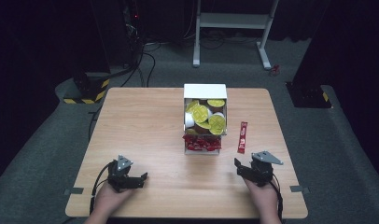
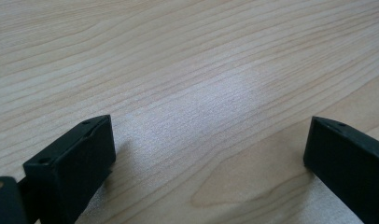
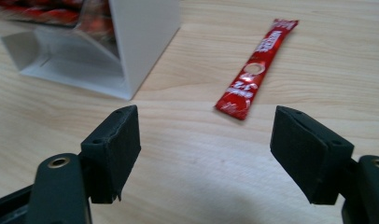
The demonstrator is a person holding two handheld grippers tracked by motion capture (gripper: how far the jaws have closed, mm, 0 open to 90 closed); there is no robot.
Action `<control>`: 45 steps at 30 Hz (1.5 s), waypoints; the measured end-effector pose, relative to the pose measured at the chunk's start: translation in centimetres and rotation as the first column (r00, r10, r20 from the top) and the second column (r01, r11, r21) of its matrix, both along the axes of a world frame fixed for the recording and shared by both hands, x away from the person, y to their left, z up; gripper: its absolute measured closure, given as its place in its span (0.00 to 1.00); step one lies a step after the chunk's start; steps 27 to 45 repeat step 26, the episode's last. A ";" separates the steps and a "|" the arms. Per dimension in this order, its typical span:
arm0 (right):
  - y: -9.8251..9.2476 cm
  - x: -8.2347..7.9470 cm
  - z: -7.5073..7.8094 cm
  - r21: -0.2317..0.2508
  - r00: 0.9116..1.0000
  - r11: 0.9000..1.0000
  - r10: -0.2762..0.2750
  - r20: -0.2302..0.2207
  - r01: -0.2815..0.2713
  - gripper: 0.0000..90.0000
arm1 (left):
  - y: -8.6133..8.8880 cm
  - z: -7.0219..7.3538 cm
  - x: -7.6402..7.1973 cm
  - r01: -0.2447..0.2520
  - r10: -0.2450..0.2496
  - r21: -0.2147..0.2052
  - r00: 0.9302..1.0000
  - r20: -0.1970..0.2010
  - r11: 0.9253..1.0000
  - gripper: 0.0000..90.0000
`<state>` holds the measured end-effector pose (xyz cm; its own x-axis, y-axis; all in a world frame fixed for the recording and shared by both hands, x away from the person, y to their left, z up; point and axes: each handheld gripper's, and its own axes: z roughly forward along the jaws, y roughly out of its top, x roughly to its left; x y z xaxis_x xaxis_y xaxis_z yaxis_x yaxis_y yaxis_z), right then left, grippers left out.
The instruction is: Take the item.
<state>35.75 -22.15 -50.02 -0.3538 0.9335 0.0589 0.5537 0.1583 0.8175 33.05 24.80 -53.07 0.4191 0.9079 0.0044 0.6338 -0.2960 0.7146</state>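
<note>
A: Nearest you, your left gripper sat low on the table, jaws spread wide with only bare wood grain between them. Released, holding nothing.

B: And my right one?

A: Your right gripper was released too, its jaws standing well apart over bare wood. Just beyond them lay the red sachet, flat on the table and free of both pads. In the high view it lay just right of the white box, near it but apart.

B: Could you read the sachet?

A: Barely. White lettering ran along it, and near the closer end there was something like "1.2" upside down. The brand word at the far end was too blurred to be sure of. There was a pale round mark about midway.

B: What about the box?

A: Your right gripper's view cut it off: one white corner, an open flap, and a smear of more red packets at the top edge. From above, its front section held red packets, and behind them sat yellow-lidded cups. The print on those lids was too small to read.
</note>
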 end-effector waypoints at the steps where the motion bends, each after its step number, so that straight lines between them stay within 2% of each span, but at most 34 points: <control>1: 0.2 -0.2 0.0 0.001 1.000 1.000 0.001 -0.004 -0.001 0.26 | 0.0 0.0 0.0 0.003 -0.003 0.005 1.000 -0.002 1.000 0.03; 5: 0.5 -0.6 -0.3 -0.037 1.000 0.999 0.003 -0.020 -0.003 0.24 | 0.0 0.0 0.0 0.001 -0.001 0.002 1.000 -0.005 1.000 0.03; 9: -0.2 -0.6 -1.0 -0.065 0.999 0.998 -0.015 -0.040 0.013 0.23 | 0.0 0.0 0.1 0.007 -0.007 0.005 1.000 -0.001 1.000 0.03; 13: -0.9 -0.3 -2.1 -0.089 0.996 0.996 -0.036 -0.087 0.028 0.21 | 0.0 0.0 0.2 0.012 -0.012 0.009 1.000 0.004 1.000 0.03; 15: -0.9 0.1 -2.4 -0.111 0.991 0.994 -0.032 -0.127 0.018 0.18 | 0.0 0.0 0.2 0.012 -0.012 0.009 1.000 0.003 1.000 0.03; 16: -0.7 0.2 -2.4 -0.123 0.991 0.992 -0.029 -0.133 0.013 0.17 | 0.0 0.0 0.2 0.012 -0.012 0.010 1.000 0.004 1.000 0.03; 22: -0.4 0.3 -2.4 -0.129 0.990 0.991 -0.041 -0.137 0.023 0.15 | 0.0 0.0 0.1 0.011 -0.011 0.013 1.000 0.007 1.000 0.03; 25: -0.3 0.4 -2.4 -0.133 0.990 0.991 -0.048 -0.136 0.030 0.15 | -0.1 0.0 0.1 0.008 -0.008 0.002 1.000 0.004 1.000 0.04; 45: -0.3 0.4 -2.4 -0.136 0.990 0.990 -0.047 -0.134 0.029 0.15 | -0.1 0.0 0.1 0.007 -0.007 0.001 1.000 0.003 1.000 0.04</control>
